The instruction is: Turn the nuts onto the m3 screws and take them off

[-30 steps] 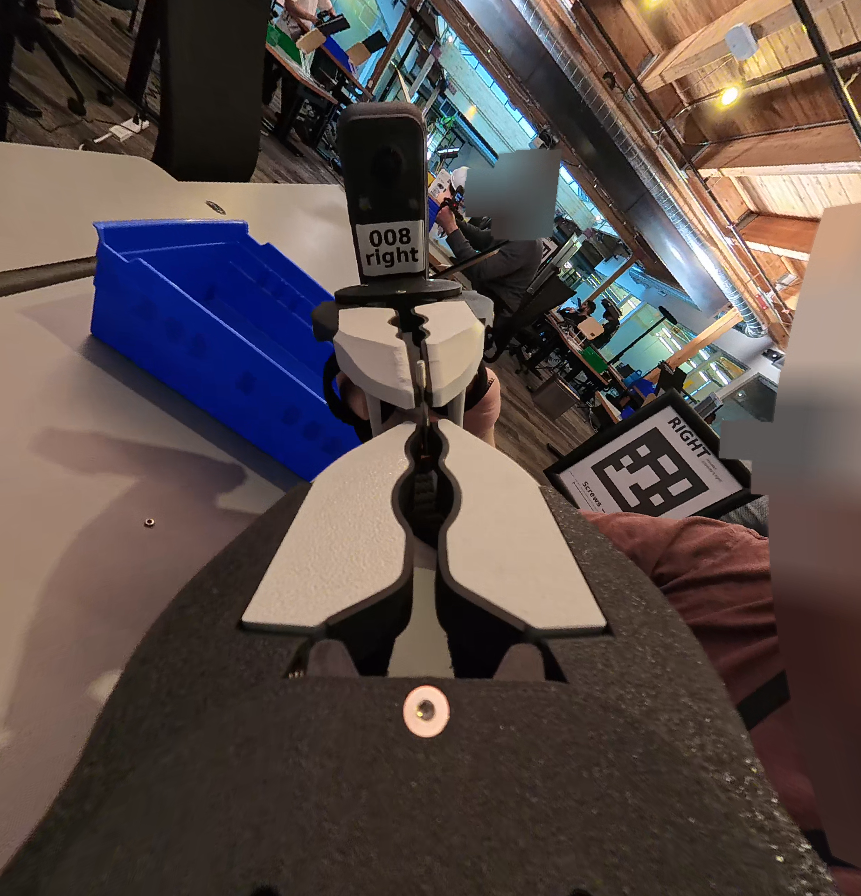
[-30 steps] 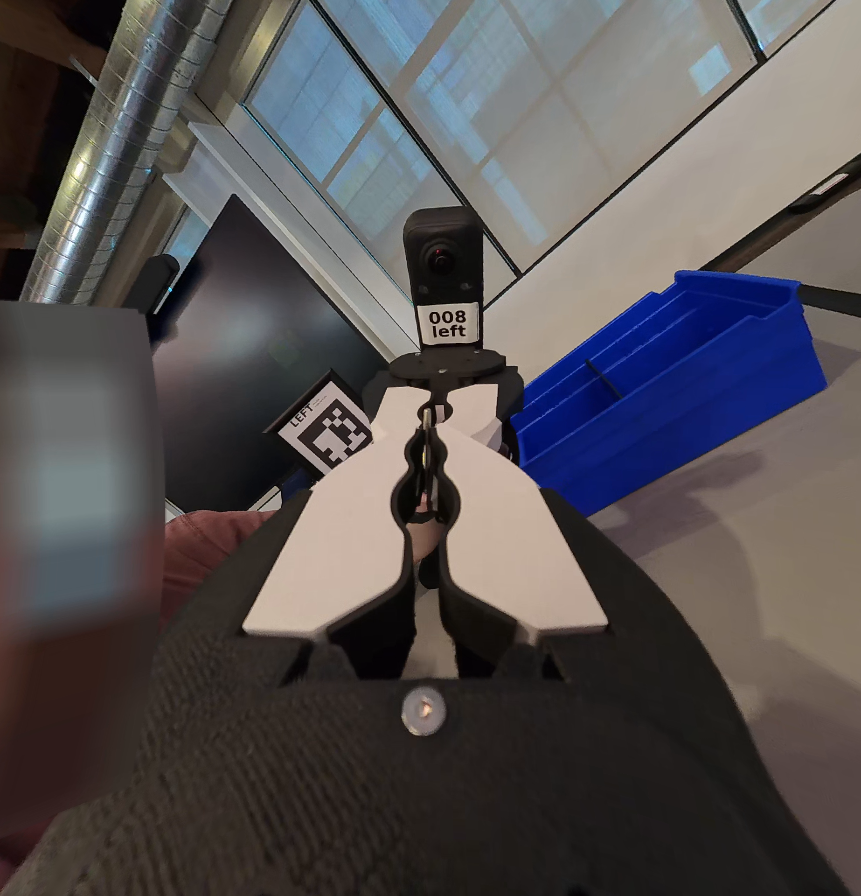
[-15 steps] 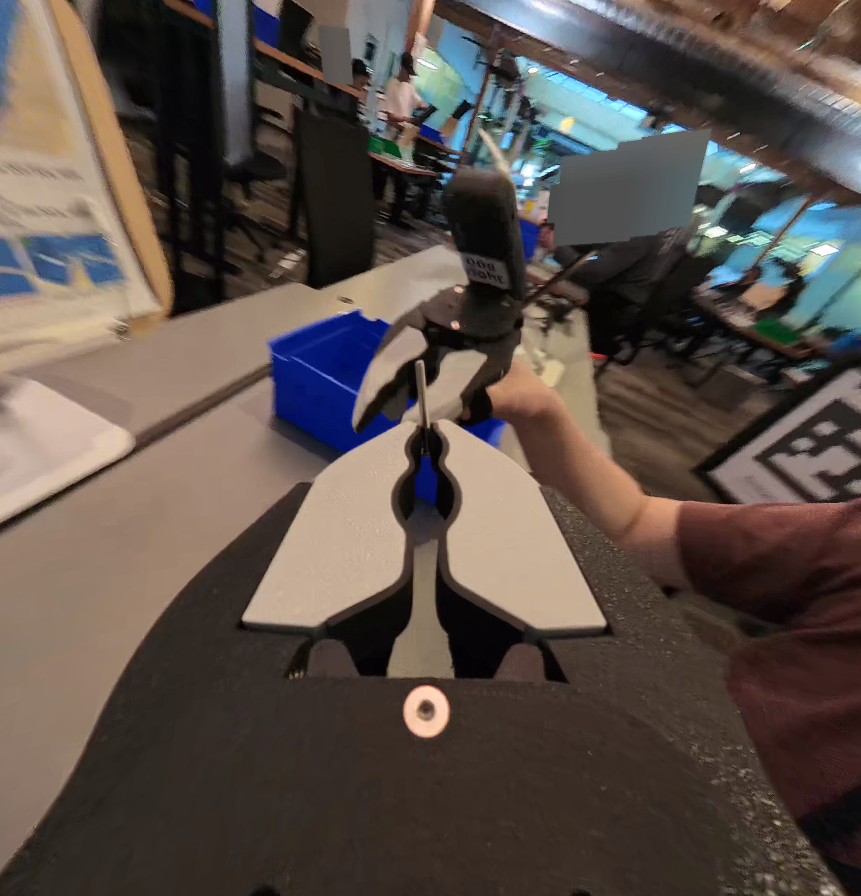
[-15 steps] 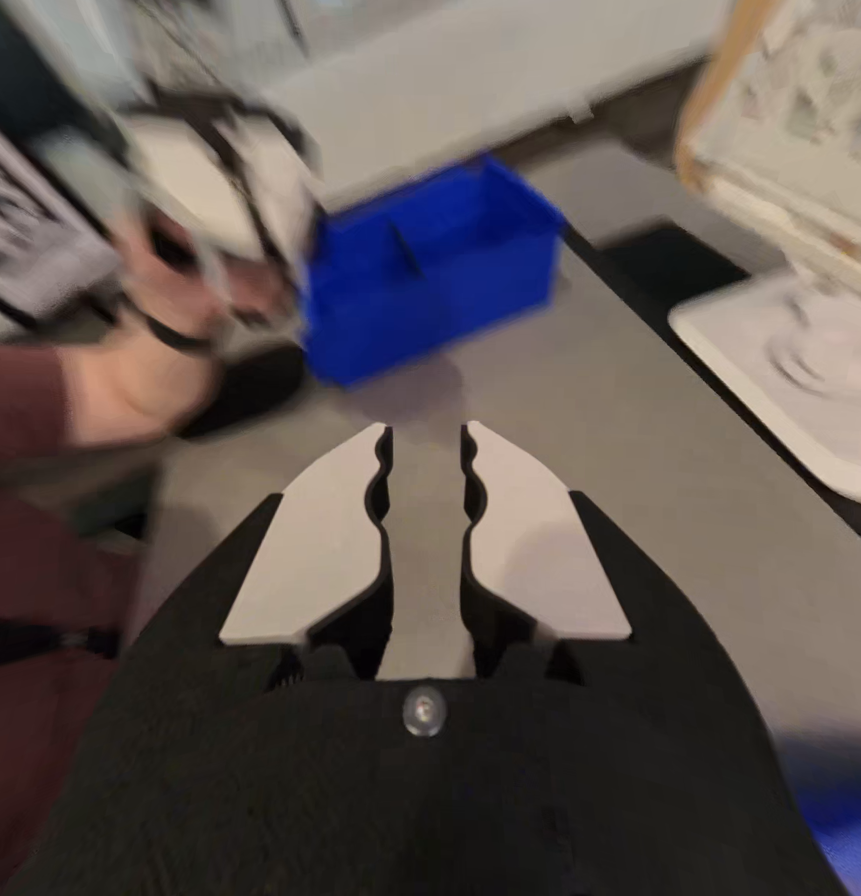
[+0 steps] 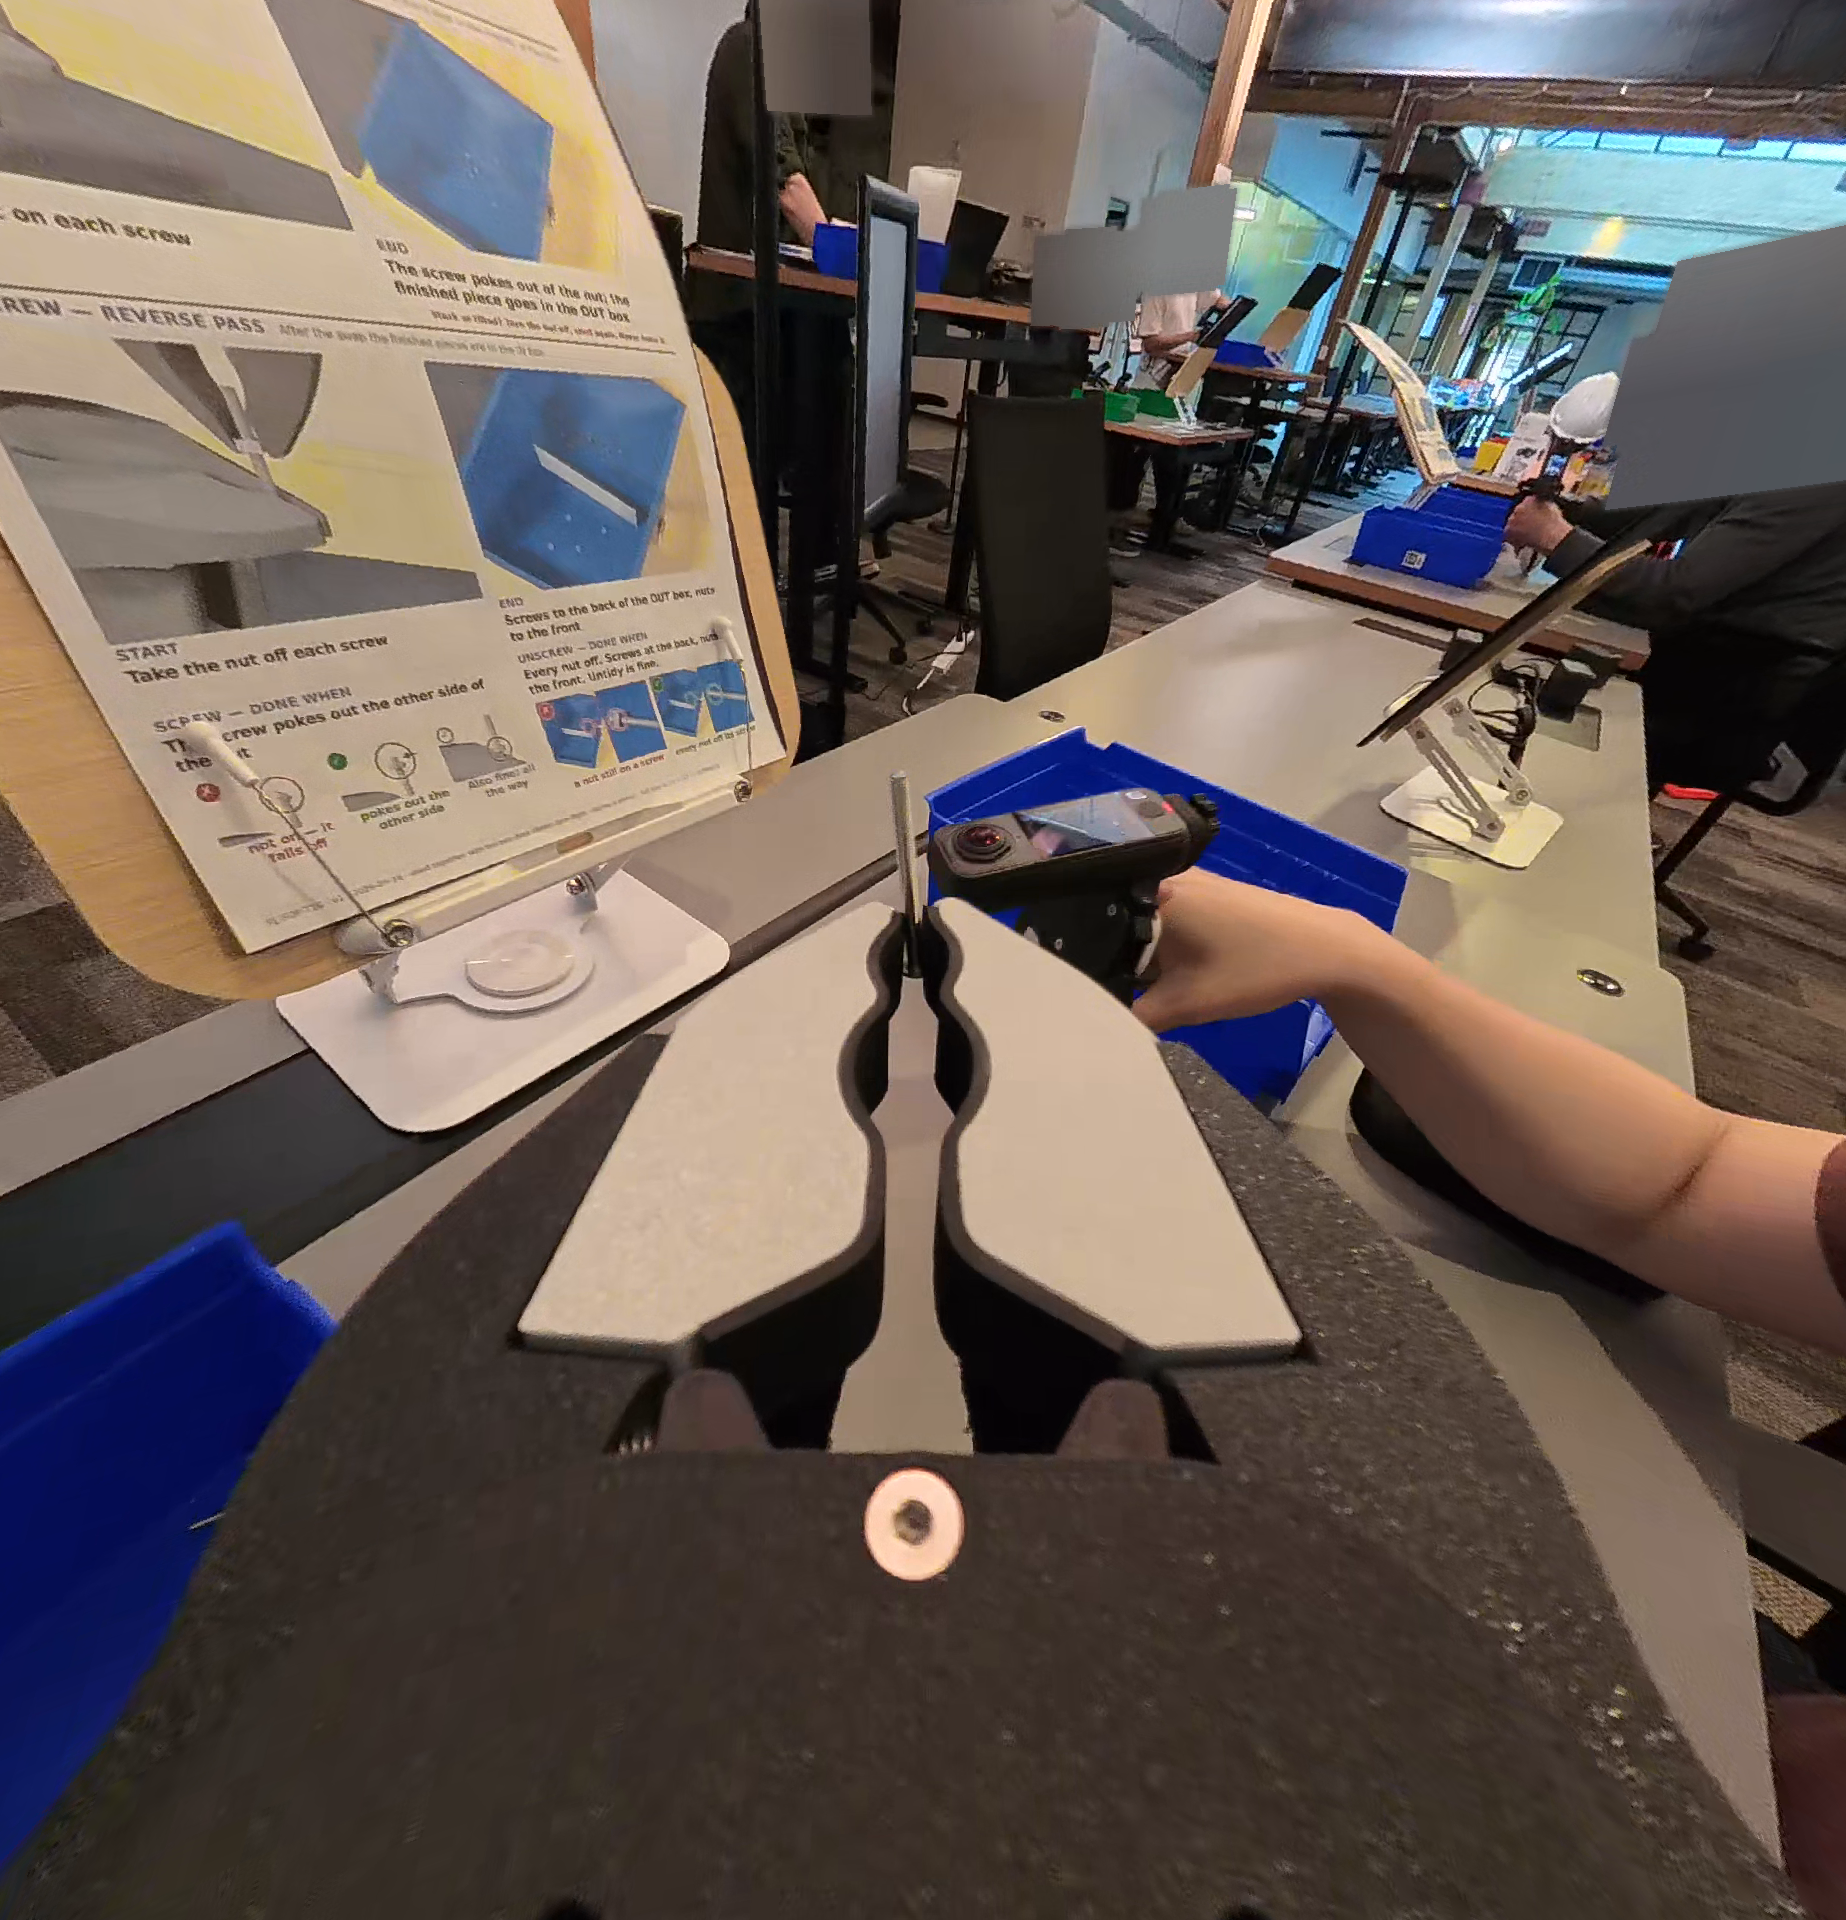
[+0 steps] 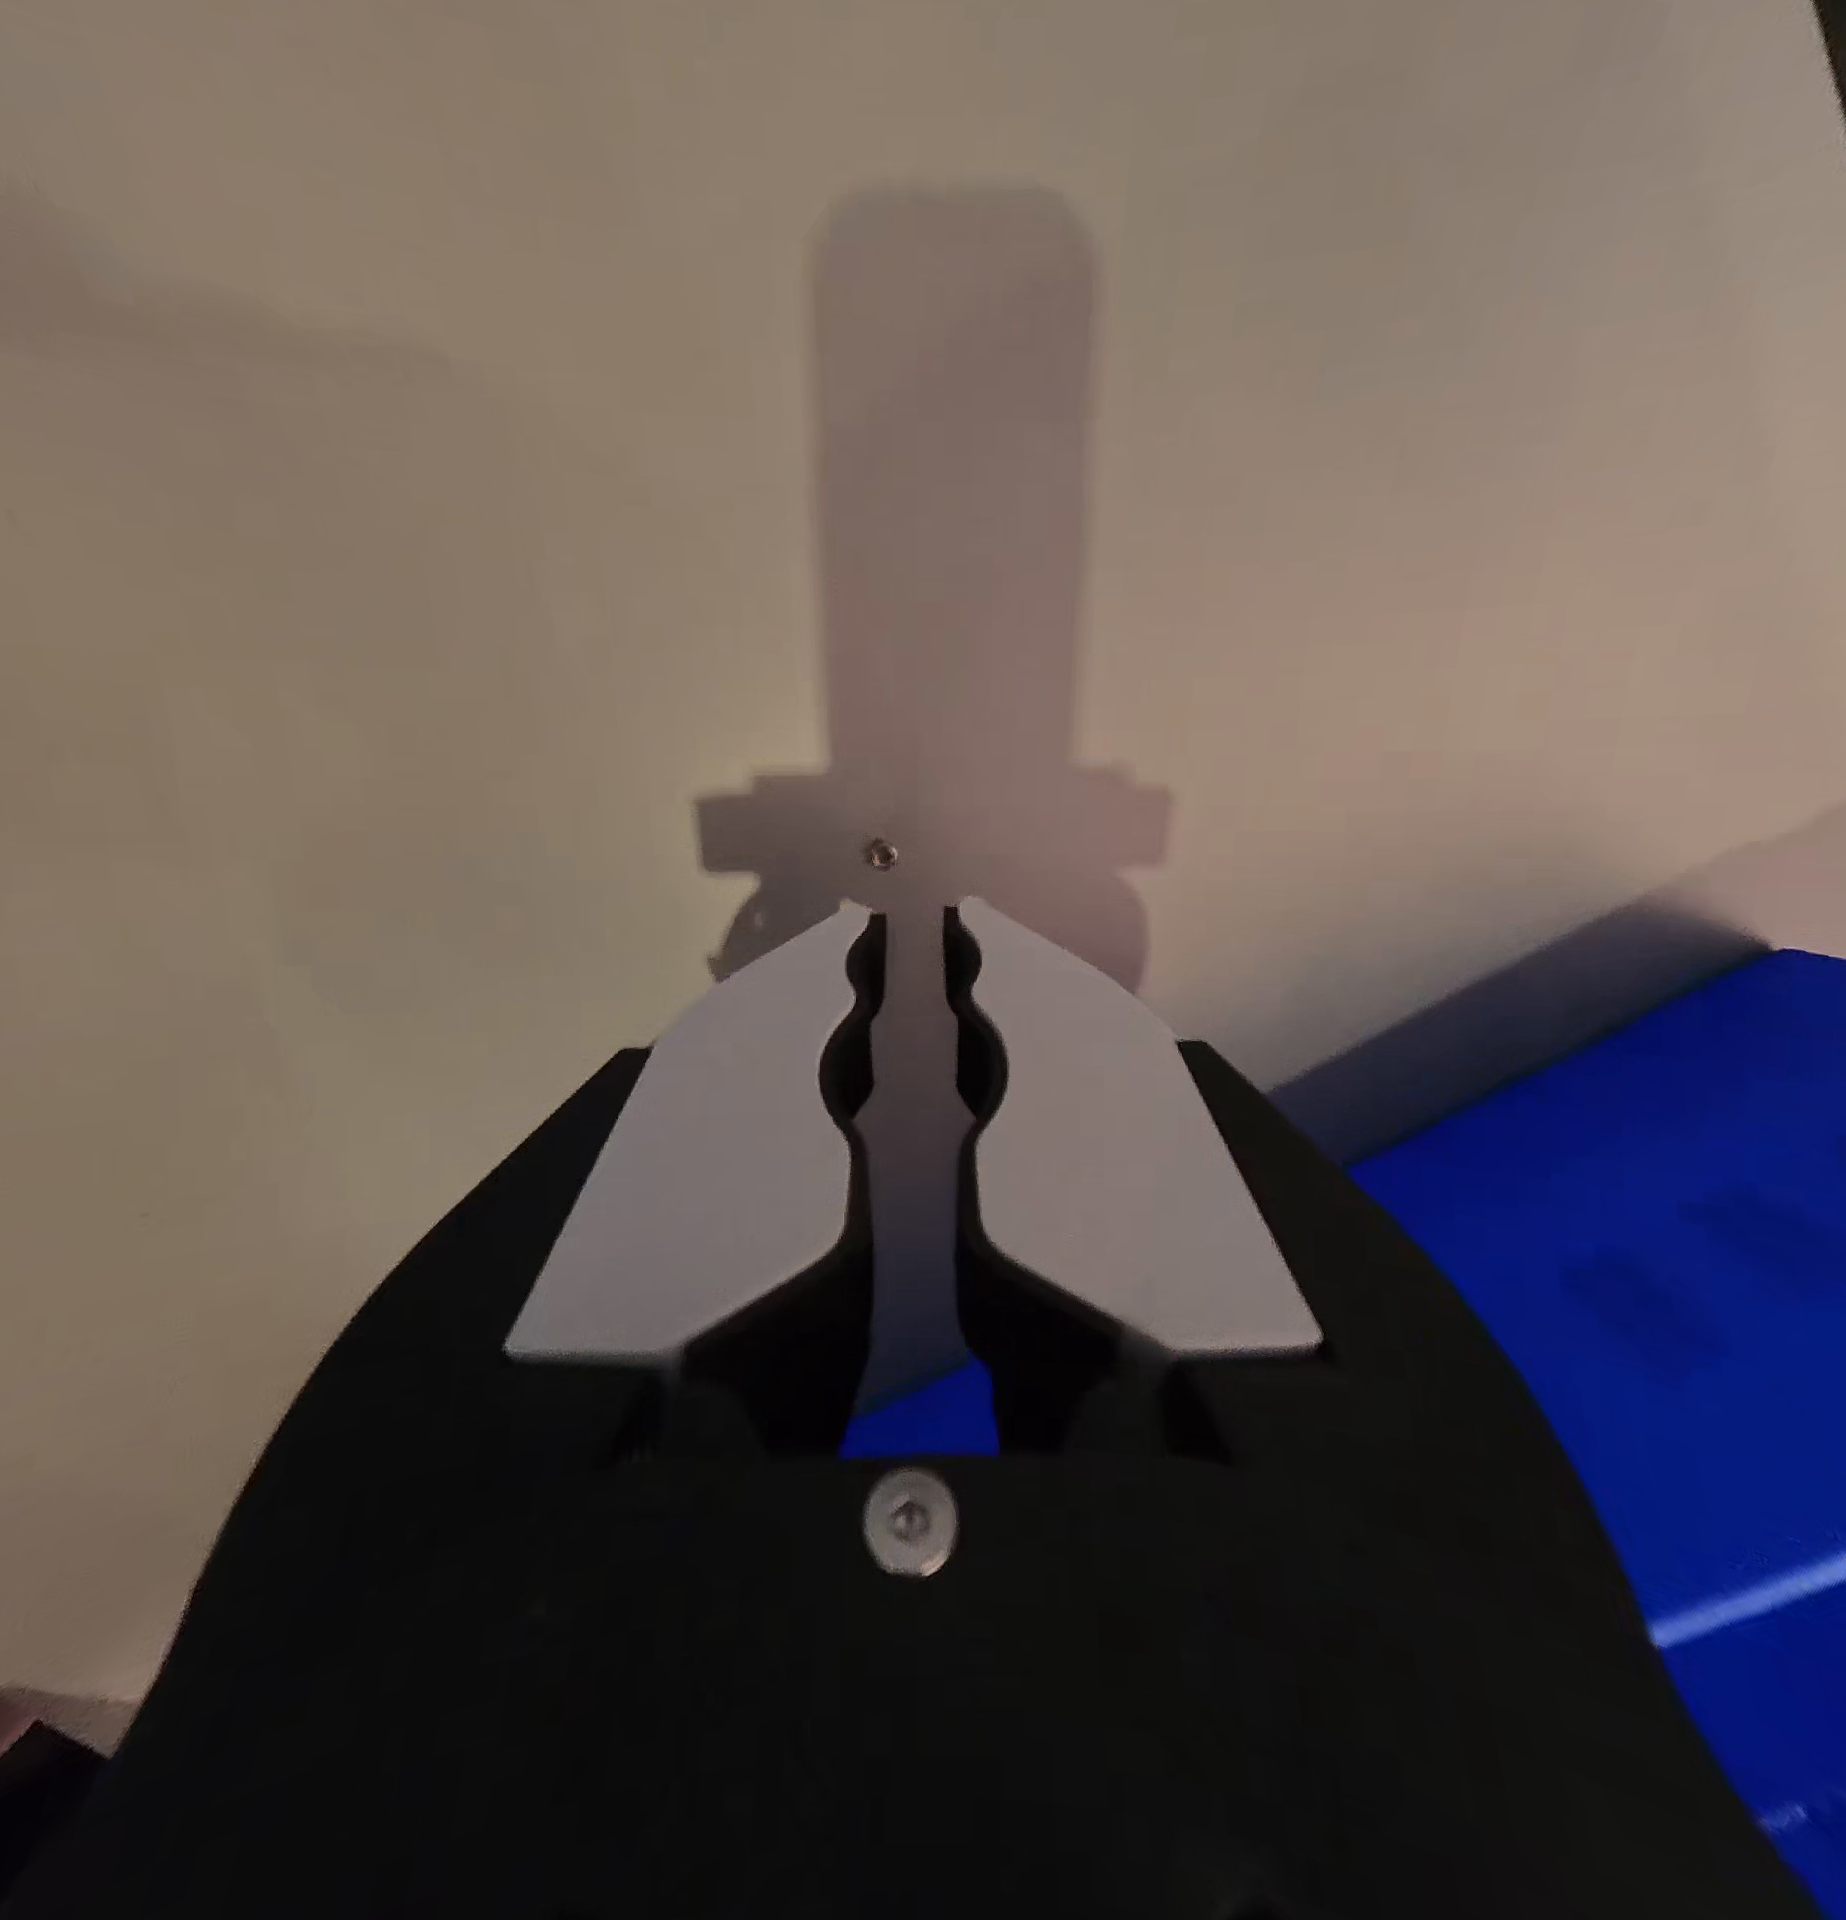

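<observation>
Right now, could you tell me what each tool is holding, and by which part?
The left tool pinches the screw by its lower end. The right tool is open, empty, above the nut.

Right tongs (image 5: 1080, 914) hidden behind left tongs (image 5: 911, 940); nut (image 6: 881, 854) tiny.

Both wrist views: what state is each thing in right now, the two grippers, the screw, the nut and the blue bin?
left gripper: shut on the screw.
screw: upright, standing out past the fingertips; no nut visible on it.
right gripper: open, empty, pointing down at the table.
nut: loose on the table, just beyond the right gripper's fingertips.
blue bin: open-topped; contents not visible.
</observation>
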Motion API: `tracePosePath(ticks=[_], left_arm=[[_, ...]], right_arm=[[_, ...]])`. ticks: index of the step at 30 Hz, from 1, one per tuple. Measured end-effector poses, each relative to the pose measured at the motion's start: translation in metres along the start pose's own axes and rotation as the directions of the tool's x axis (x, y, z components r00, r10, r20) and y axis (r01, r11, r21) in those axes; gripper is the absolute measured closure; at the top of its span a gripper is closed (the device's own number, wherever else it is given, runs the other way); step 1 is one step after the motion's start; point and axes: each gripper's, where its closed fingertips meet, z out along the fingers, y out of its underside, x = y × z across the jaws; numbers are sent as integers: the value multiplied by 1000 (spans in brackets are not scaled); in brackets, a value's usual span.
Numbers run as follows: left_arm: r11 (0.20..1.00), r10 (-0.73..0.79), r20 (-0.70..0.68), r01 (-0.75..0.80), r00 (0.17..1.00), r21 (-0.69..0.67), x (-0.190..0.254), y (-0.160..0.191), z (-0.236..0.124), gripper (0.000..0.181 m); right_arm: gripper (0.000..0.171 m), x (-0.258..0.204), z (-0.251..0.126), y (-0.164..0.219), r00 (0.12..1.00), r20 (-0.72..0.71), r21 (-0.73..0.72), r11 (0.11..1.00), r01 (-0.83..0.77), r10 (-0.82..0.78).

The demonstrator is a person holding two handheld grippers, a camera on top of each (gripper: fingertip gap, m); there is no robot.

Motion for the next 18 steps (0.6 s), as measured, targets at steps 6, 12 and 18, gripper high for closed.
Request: tracePosePath(ticks=[6,12,18], left_arm=[[1000,4,-30,-3,1000,15,5,-8,-6,178],[1000,19,-28,-19,999,-2,7,-4,-5,179],[1000,6,-48,-7,999,-4,10,-4,-2,178]], right_arm=[[157,-7,11,-5,999,13,-65,997,45,-44],[154,-4,16,-6,999,23,-90,995,31,-29],[153,-4,19,-1,999,36,-115,993,30,-26]])
